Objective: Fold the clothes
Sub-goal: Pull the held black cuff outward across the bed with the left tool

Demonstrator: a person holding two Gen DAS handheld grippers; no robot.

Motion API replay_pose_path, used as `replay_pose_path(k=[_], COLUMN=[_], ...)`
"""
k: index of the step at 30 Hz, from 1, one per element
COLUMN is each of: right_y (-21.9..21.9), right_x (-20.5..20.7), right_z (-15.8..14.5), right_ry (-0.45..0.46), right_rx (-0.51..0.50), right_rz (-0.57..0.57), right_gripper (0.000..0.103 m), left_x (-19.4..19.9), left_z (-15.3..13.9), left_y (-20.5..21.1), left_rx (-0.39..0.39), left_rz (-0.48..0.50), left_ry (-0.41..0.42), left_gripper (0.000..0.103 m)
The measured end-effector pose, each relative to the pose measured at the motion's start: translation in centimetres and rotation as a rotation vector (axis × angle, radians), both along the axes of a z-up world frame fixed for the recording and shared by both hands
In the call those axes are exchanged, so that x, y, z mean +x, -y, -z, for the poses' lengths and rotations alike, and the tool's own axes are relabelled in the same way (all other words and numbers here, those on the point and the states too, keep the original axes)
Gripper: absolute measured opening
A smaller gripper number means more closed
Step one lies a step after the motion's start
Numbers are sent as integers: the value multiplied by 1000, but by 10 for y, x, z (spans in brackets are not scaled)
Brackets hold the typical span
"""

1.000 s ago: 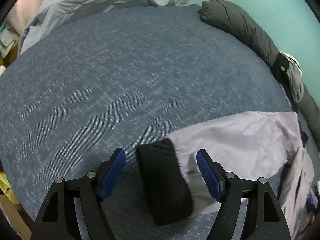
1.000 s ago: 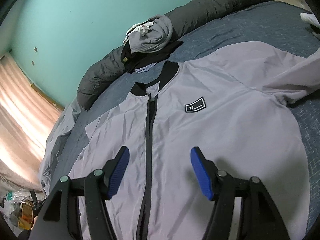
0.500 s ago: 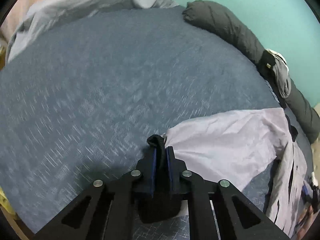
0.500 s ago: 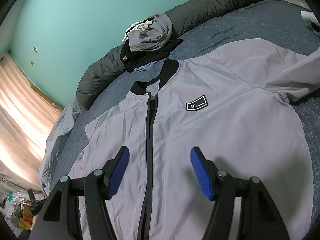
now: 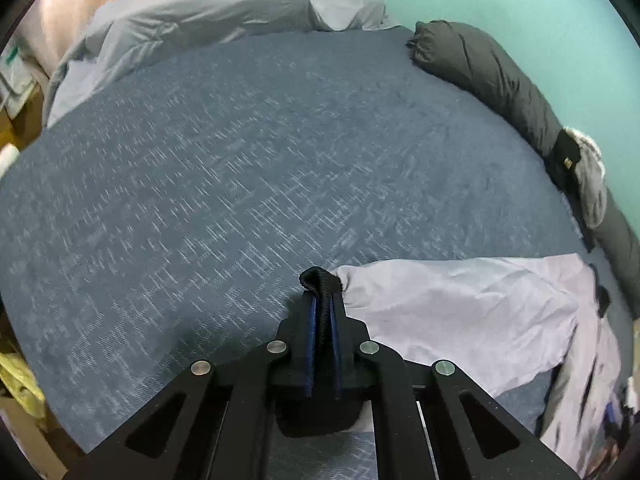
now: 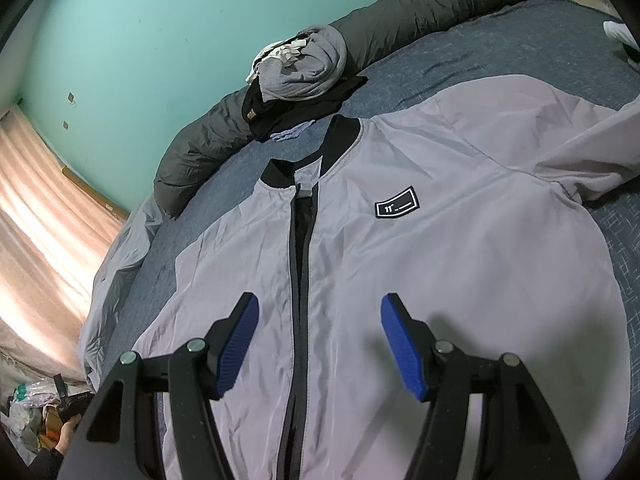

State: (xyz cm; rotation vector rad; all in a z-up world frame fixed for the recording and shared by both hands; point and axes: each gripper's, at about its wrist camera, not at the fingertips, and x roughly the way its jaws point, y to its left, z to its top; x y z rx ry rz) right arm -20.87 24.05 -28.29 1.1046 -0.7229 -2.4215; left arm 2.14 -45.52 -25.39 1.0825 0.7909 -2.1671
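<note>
A light grey jacket (image 6: 460,264) with black collar, black zip and a black chest patch lies front up on the blue bed (image 6: 520,48). My right gripper (image 6: 318,340) is open and empty, hovering over the jacket's lower front by the zip. In the left wrist view, my left gripper (image 5: 322,312) is shut on the black cuff (image 5: 320,280) of the jacket's sleeve (image 5: 460,308), which trails off to the right over the bed (image 5: 240,184).
A dark rolled duvet (image 6: 400,16) runs along the teal wall, with a pile of grey and black clothes (image 6: 304,76) on it. A light grey blanket (image 5: 208,16) lies bunched at the far end of the bed. Bags and clutter (image 6: 32,408) sit on the floor.
My left gripper closed on the black sleeve cuff, which lay flat between its open fingers a second ago, and has lifted and bunched it. The right gripper has hardly moved.
</note>
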Motion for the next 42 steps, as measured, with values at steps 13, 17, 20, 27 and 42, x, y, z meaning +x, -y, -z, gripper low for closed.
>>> replay_pose_path(k=[13,17,20,27,42], right_y=[1,1,1,0,-13], right_x=[1,1,1,1,1], right_z=[0,0,0,0,-6], right_ry=[0,0,1,-1,-15], right_rx=[-8,-8,-8,-14,-28], right_rz=[-4,-5,-5,-6,2], right_gripper=[65,65,65,65,65], left_x=[3,-4,-7,16,34], left_z=[3,8,12,7,-36], left_y=[-3,-1,0,-5,-29], left_rx=[49,54,52,33,-117], left_rz=[-12,-33,-56,-93,-124], left_ry=[-32,-30,-15,4,80], left_gripper=[37,38,6,6,31])
